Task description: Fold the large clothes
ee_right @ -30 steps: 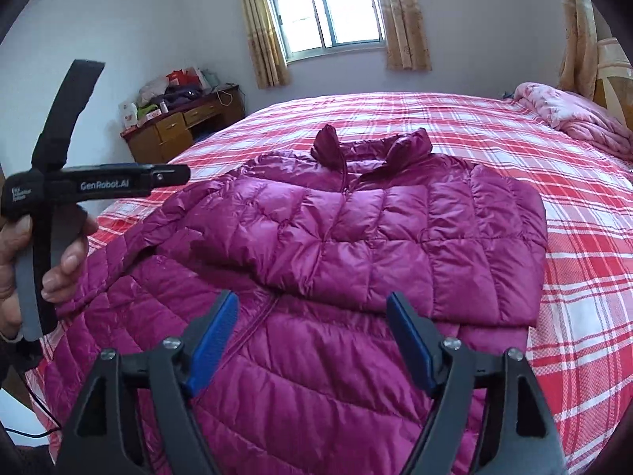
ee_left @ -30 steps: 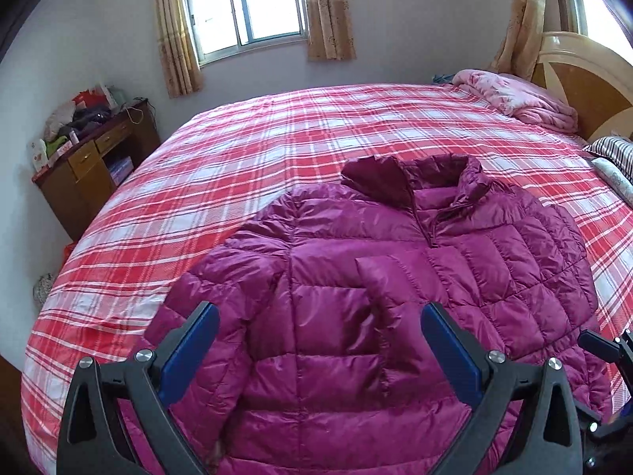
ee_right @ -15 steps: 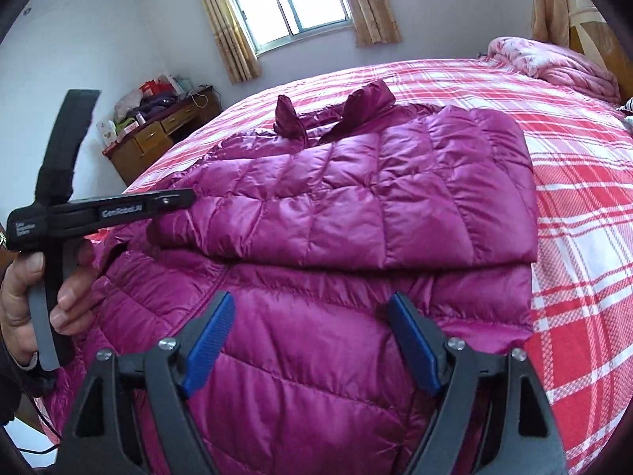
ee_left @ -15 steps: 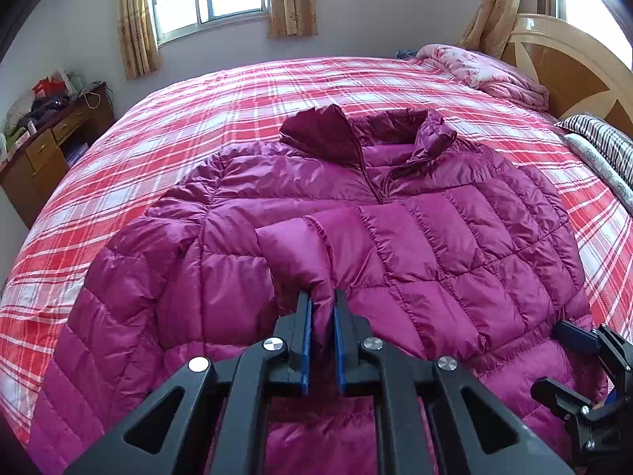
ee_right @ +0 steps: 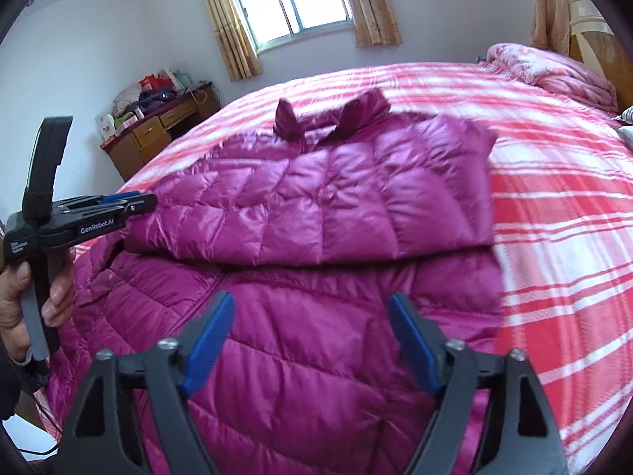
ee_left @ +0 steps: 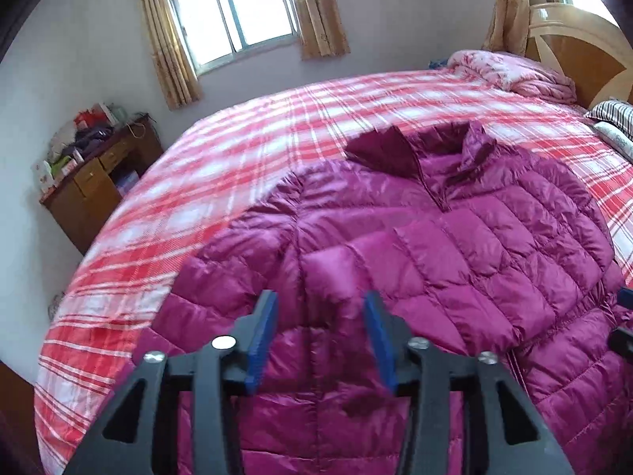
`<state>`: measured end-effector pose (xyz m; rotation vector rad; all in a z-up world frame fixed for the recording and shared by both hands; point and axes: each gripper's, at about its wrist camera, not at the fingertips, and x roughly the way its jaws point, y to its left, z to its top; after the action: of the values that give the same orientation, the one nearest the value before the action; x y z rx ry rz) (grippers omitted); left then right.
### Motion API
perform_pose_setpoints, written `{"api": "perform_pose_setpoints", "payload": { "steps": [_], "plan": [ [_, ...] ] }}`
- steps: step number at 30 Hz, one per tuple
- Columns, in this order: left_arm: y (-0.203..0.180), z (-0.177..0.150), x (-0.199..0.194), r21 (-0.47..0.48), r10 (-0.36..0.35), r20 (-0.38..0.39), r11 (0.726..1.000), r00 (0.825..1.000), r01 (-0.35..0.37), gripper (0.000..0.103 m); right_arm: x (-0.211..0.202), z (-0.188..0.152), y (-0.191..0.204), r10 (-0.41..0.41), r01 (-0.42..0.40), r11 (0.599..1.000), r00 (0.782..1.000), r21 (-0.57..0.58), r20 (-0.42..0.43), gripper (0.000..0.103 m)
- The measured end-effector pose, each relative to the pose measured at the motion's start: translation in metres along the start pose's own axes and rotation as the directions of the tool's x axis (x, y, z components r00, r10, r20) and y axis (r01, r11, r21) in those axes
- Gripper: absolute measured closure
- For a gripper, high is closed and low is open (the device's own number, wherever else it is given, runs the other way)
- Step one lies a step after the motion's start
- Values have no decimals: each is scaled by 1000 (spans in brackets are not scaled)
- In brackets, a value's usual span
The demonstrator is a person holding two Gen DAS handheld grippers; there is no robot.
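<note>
A magenta quilted puffer jacket [ee_left: 455,261] lies front up on the bed, collar toward the far side. One sleeve [ee_left: 395,253] is folded across its chest; it shows in the right wrist view [ee_right: 316,213] as a band across the body. My left gripper [ee_left: 320,316] is open and empty just above the jacket's lower chest, near the sleeve cuff [ee_left: 328,265]. My right gripper [ee_right: 308,316] is open and empty over the jacket's lower body. The left gripper [ee_right: 130,206] also shows at the left of the right wrist view, held in a hand.
The bed has a red and white plaid cover [ee_left: 245,166]. A pink quilt [ee_left: 514,71] and a striped pillow [ee_left: 613,113] lie by the wooden headboard [ee_left: 585,51]. A cluttered wooden desk [ee_left: 91,182] stands by the wall under the window.
My left gripper, shut on the sleeve cuff half a second ago, has opened, let it go and drawn back a little. The sleeve stays folded across the chest. The right gripper stays open.
</note>
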<state>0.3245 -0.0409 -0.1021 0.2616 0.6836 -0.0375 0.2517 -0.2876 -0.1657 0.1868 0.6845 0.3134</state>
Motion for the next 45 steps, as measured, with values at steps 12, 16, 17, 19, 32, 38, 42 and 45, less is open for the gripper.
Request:
{"api": "perform_pose_setpoints", "payload": {
  "steps": [12,16,17,19,32,38,42,45],
  "plan": [
    [-48,21,48,98,85,7,991,996,-85,11,63,80,-48,-137,136,990,991,49,14,30],
    [-39,-2,84,74,84,-72,994,994,-79,10,91,67,-56,-130,134,990,988,39,-85,32],
    [-36,-4,86,60,65,-83,996,994,-60,10,95,65,-59,-121,127,991,987,50,-107,32],
    [-33,-4,88,45,41,-95,998,995,-37,10,98,63,-63,-119,128,990,984,57,-131,32],
    [-35,-7,94,27,40,-112,999,993,-38,4,70,91,-57,-195,194,979,981,59,11,30],
    [-34,-8,95,18,38,-113,999,993,-36,3,125,86,-78,-253,261,965,951,25,-175,29],
    [-34,-7,97,19,42,-115,999,992,-40,2,123,89,-71,-304,300,953,932,-47,-197,30],
    [-33,-8,97,13,37,-116,999,993,-36,2,98,89,-65,-317,320,947,934,-13,-164,30]
  ]
}}
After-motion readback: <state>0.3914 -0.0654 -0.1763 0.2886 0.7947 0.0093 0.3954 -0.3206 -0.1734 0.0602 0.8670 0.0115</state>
